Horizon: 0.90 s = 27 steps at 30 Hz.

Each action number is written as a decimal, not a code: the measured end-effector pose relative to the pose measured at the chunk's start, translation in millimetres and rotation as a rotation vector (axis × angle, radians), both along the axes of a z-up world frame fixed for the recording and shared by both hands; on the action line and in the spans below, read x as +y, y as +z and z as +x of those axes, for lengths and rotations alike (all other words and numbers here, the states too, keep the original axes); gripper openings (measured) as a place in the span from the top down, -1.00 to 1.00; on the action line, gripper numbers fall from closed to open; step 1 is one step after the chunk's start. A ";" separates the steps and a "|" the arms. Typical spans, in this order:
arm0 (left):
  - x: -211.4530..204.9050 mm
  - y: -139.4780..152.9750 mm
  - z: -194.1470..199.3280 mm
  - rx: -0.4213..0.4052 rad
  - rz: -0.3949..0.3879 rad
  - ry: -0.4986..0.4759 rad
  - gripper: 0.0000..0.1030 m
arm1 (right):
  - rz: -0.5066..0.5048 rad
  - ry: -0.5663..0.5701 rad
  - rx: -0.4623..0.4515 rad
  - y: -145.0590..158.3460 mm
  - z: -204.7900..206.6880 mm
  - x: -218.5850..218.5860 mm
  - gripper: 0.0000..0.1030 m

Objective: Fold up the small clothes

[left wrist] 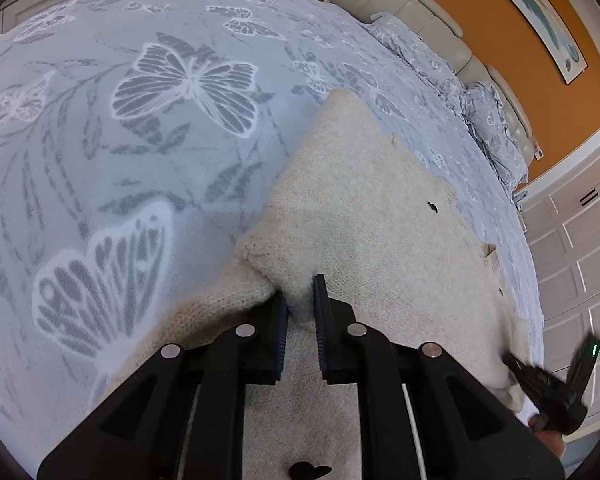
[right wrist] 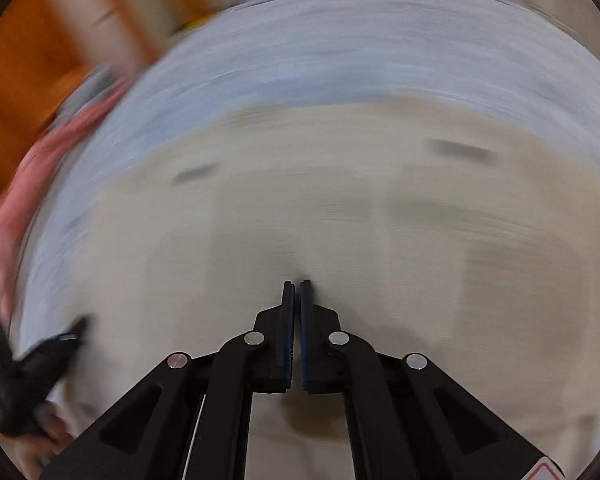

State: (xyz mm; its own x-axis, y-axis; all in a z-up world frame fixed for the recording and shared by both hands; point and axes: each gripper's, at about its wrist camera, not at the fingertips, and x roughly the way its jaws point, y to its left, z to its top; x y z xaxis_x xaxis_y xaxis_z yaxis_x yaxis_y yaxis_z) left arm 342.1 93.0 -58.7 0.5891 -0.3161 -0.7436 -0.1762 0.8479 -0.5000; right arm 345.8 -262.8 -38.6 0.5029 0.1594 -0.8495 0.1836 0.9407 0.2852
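A small cream knitted sweater (left wrist: 364, 220) lies on the bed, with small dark marks on it. My left gripper (left wrist: 300, 292) is shut on a bunched fold of the sweater's edge, fabric pinched between its pads. In the right wrist view, which is motion-blurred, my right gripper (right wrist: 297, 284) has its jaws nearly closed over the cream sweater (right wrist: 300, 208); whether cloth is pinched between them does not show. The right gripper also shows in the left wrist view (left wrist: 548, 380) at the sweater's lower right edge. The left gripper shows in the right wrist view (right wrist: 40, 360) at the far left.
The bed has a light blue blanket with butterfly print (left wrist: 140, 120). A cream padded headboard (left wrist: 420, 12), orange wall and white cabinets (left wrist: 580, 248) lie beyond. A pink cloth (right wrist: 24, 184) lies at the bed's left edge in the right wrist view.
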 end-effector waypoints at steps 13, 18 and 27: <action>38.5 57.7 -113.5 0.053 0.107 -0.106 -0.49 | -0.077 -0.223 0.023 60.6 -235.3 -101.2 -0.27; 69.1 41.5 -192.9 0.188 0.049 -0.105 -0.59 | 0.013 -0.203 0.167 35.2 -323.1 -93.9 -0.30; 41.1 16.3 -221.4 0.234 -0.009 -0.125 -0.60 | 0.305 -0.245 0.243 0.1 -354.6 -70.8 -0.34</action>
